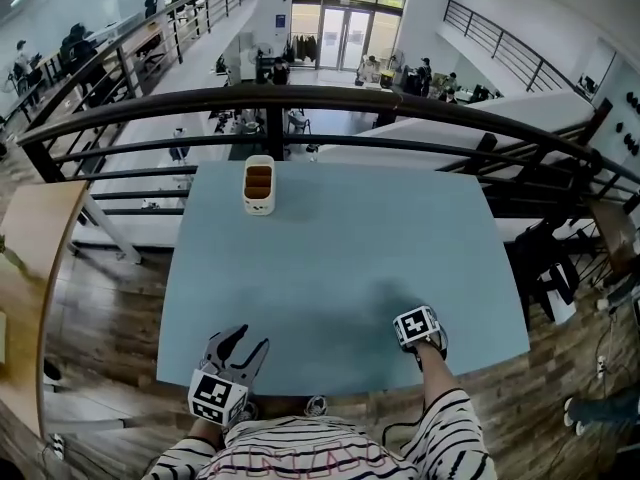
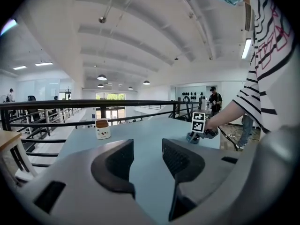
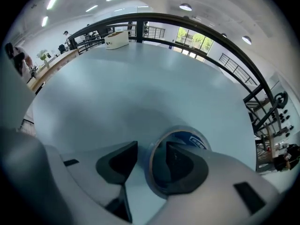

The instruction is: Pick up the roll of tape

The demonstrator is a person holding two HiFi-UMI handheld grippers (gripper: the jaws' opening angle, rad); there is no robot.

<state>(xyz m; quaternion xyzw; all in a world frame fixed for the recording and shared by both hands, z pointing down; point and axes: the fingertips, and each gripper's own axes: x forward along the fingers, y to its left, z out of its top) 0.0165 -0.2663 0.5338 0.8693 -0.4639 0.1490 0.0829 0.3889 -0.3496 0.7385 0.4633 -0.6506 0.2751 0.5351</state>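
The tape [image 3: 185,136] lies flat on the table [image 1: 340,248] at 5 o'clock. My right gripper [image 3: 151,150] stands narrowly open across its wall, one jaw inside the hole, so that closing should pinch it. My left gripper [image 1: 243,346] hovers at 7 o'clock, open and empty.

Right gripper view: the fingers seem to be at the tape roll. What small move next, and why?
Probably close the right gripper now. Its fingers stand apart astride the wall of the translucent tape roll with a blue-printed core, one inside the hole, one outside, and the roll lies flat on the pale blue table.
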